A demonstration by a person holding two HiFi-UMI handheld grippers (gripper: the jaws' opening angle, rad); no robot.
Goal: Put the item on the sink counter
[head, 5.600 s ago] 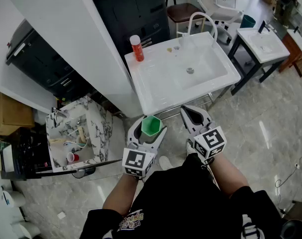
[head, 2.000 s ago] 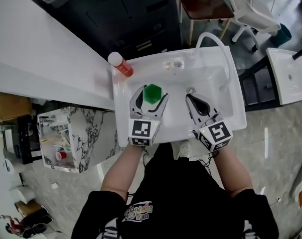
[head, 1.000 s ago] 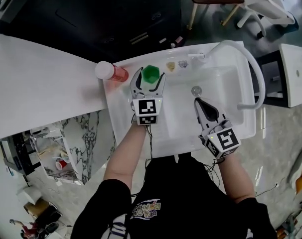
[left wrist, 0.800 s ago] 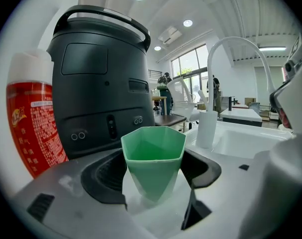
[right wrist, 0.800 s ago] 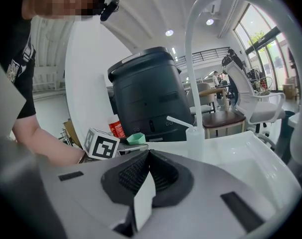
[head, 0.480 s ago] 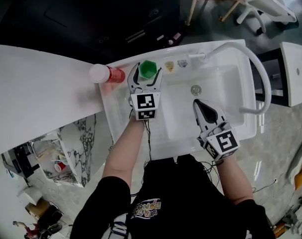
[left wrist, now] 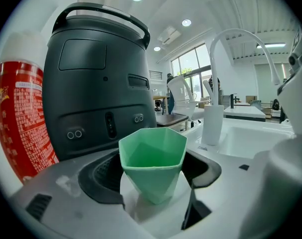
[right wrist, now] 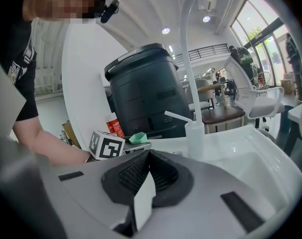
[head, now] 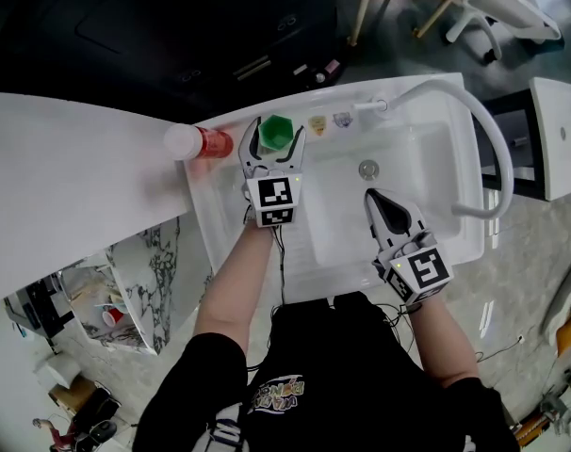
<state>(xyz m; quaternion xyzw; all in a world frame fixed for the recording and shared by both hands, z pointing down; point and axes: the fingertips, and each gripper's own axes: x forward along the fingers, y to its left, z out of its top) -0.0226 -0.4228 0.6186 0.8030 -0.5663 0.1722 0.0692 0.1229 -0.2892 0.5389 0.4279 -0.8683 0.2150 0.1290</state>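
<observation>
A green faceted cup sits between the jaws of my left gripper, which is shut on it over the back left corner of the white sink counter. In the left gripper view the green cup stands upright and empty, its base just above the white surface; whether it touches I cannot tell. My right gripper hangs over the basin near the drain, shut with nothing in it. In the right gripper view the right gripper shows its jaws pressed together.
A red bottle with a white cap stands just left of the cup. Behind the counter is a dark grey appliance. A curved white faucet and a white pump bottle are at the back right. A white partition borders the left.
My left gripper has carried the green cup from in front of the sink to the back left corner beside the red bottle. The right gripper moved over the basin, staying shut.
</observation>
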